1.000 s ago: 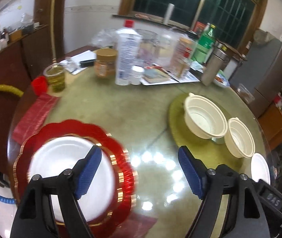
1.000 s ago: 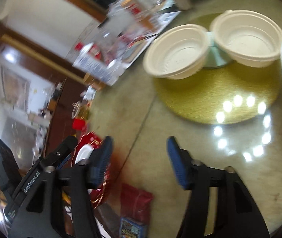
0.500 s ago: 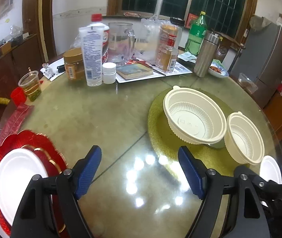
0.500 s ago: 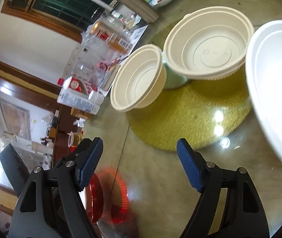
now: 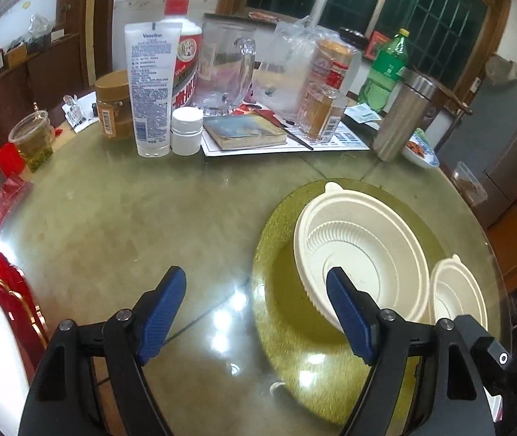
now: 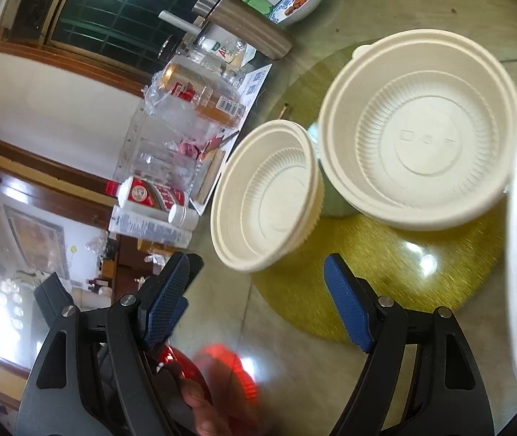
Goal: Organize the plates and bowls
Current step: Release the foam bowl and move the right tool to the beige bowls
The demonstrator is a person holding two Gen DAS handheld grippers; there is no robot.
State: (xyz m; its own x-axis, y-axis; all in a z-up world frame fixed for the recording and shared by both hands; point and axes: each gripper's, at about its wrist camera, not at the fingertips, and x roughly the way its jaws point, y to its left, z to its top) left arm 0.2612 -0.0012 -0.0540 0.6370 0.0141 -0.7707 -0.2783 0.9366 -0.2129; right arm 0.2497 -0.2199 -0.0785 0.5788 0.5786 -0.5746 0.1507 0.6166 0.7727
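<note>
Both the left hand-held gripper (image 5: 256,312) and the right hand-held gripper (image 6: 256,299) are released, nothing between the jaws. The big bowl (image 5: 360,258) and small bowl (image 5: 458,292) sit on the gold mat (image 5: 280,312) on the table (image 5: 131,225), apparently touching. Risk: the light bowls may skid or tip when one rim is pinched, nudging the neighbour; two grippers closing in together could collide.
</note>
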